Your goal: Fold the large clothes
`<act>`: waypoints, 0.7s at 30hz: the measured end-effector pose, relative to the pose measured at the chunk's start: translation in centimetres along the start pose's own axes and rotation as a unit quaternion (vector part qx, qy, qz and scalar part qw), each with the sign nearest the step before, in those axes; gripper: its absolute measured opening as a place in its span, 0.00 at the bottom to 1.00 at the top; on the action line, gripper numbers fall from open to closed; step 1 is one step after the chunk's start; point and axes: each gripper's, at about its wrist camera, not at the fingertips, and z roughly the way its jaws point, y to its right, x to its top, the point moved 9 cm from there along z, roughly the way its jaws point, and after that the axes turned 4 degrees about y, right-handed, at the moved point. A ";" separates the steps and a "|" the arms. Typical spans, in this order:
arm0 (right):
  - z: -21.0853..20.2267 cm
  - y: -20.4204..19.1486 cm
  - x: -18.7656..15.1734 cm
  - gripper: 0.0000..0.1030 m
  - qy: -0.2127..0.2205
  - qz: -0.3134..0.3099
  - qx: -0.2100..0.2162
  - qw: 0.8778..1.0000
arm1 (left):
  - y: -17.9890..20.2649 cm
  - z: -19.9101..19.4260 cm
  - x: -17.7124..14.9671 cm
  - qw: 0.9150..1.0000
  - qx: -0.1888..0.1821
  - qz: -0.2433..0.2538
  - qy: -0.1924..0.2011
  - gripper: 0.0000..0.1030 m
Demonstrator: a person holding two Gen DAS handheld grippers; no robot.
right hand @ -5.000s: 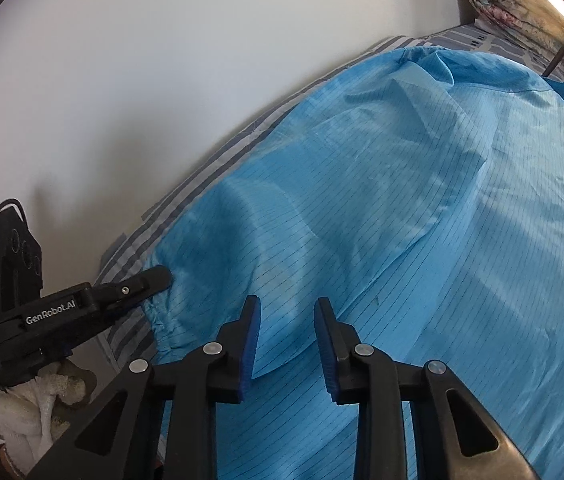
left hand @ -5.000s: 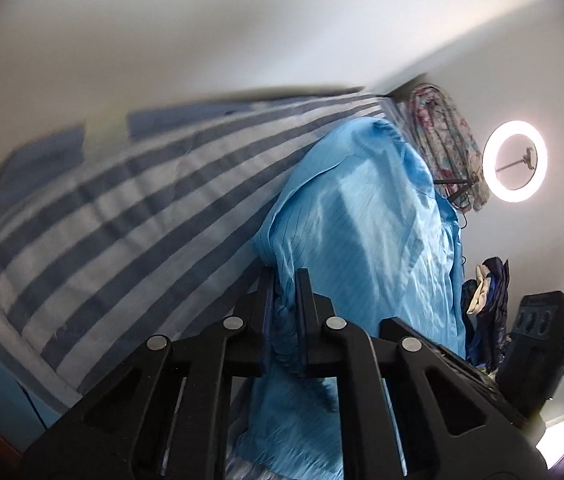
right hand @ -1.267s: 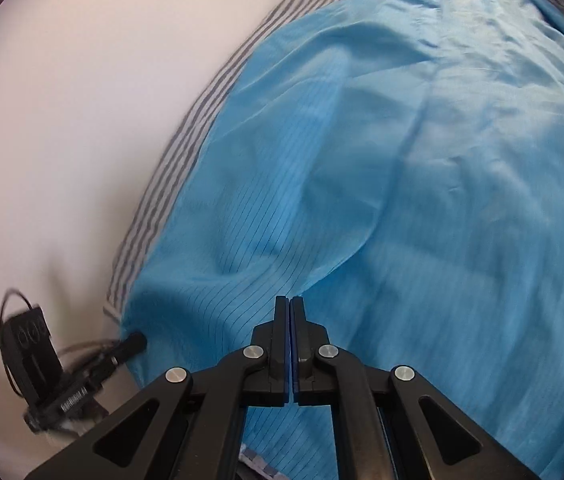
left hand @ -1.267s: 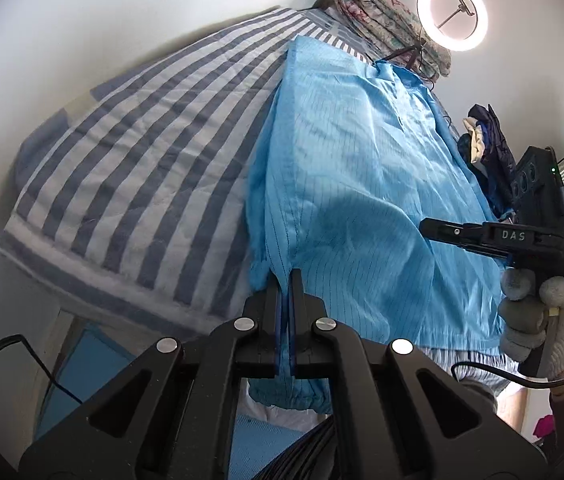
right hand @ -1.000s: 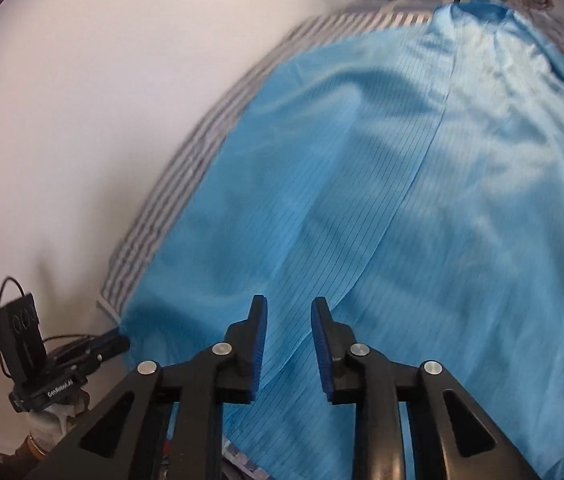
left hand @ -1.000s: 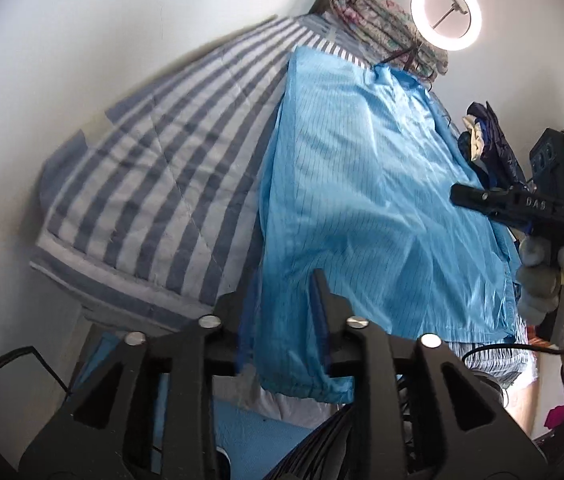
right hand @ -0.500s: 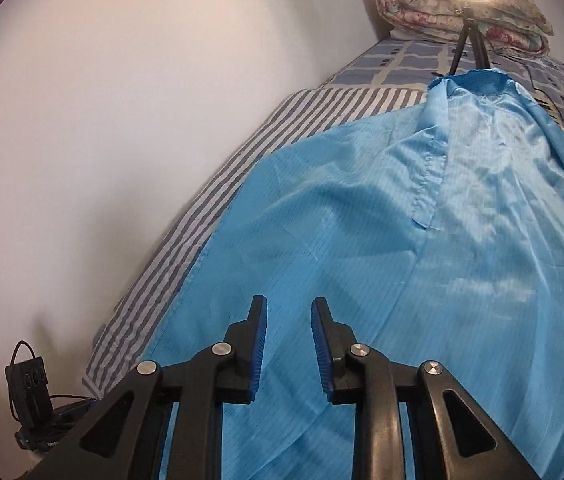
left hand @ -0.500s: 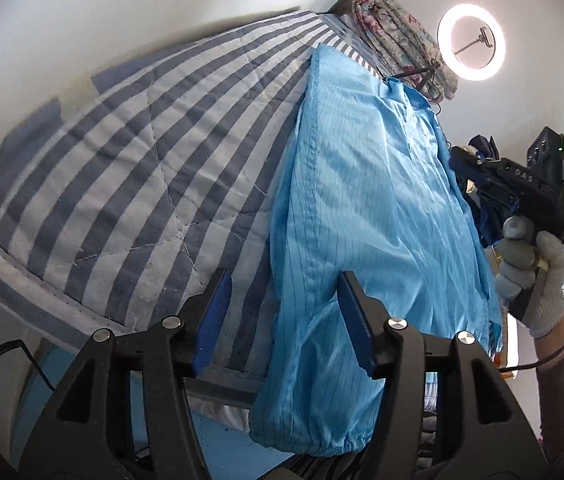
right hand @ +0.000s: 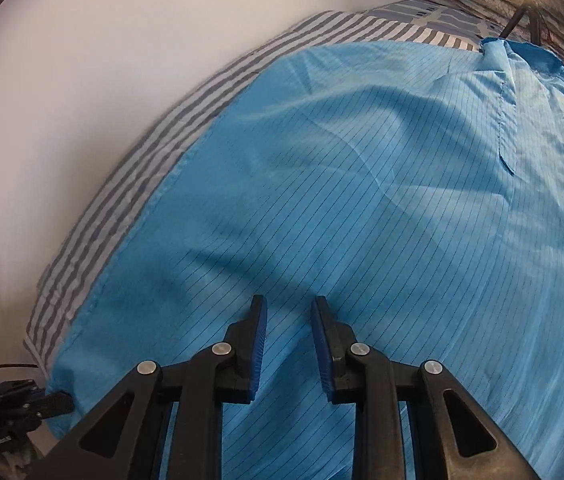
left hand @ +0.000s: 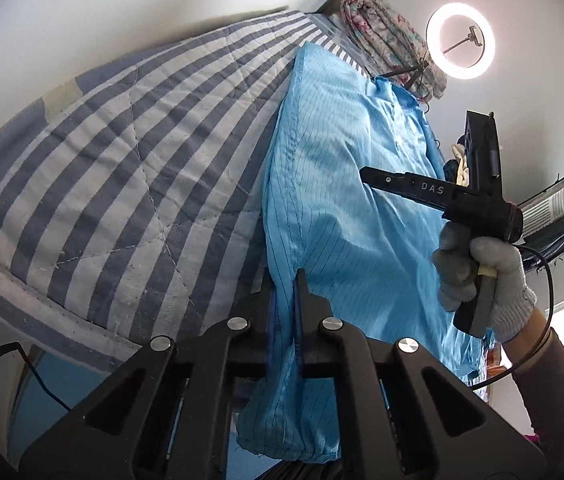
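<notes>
Closest to the left wrist camera, the left gripper [left hand: 284,312] was clamped down on the near left corner of the blue garment [left hand: 346,208], with a bunched bit of the cuff or hem hanging below the fingers off the edge of the bed. The fabric ran straight up between the two pads, so that one was definitely grasping cloth.

From the right wrist view, the right gripper [right hand: 288,336] had its fingers parted with a clear gap between the blue pads, hovering over the lower part of the blue garment [right hand: 362,200] and not pinching anything. You could also see it from the left camera, held out over the garment's right side by a hand in a grey knit glove [left hand: 482,276], with a black cable trailing off it.

The garment itself was a thin light-blue thing with fine dark pinstripes, spread lengthwise on the striped quilt [left hand: 129,184], mostly flat with a few soft wrinkles across the middle. Its collar end pointed away toward the head of the bed, and a placket seam showed up near there in the right view. The left edge lay on the quilt, with lots of bare stripes beside it.

Further back, a rolled floral blanket [left hand: 390,44] sat at the head of the bed, and a lit ring light [left hand: 460,40] stood right behind it against the white wall.
</notes>
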 end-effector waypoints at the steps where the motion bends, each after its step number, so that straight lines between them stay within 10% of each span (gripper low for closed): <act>1: -0.4 -0.2 0.2 0.24 0.005 0.004 0.003 1.000 | 0.1 -0.1 0.1 1.000 0.000 0.003 0.001 0.05; 8: -3.1 -2.3 2.8 0.24 0.065 -0.018 0.005 0.998 | 0.3 -0.2 0.3 1.000 -0.003 0.003 0.001 0.04; 21: 3.0 6.7 11.8 0.20 0.095 0.119 -0.028 0.988 | 0.4 -0.4 0.1 1.000 -0.007 0.003 0.000 0.04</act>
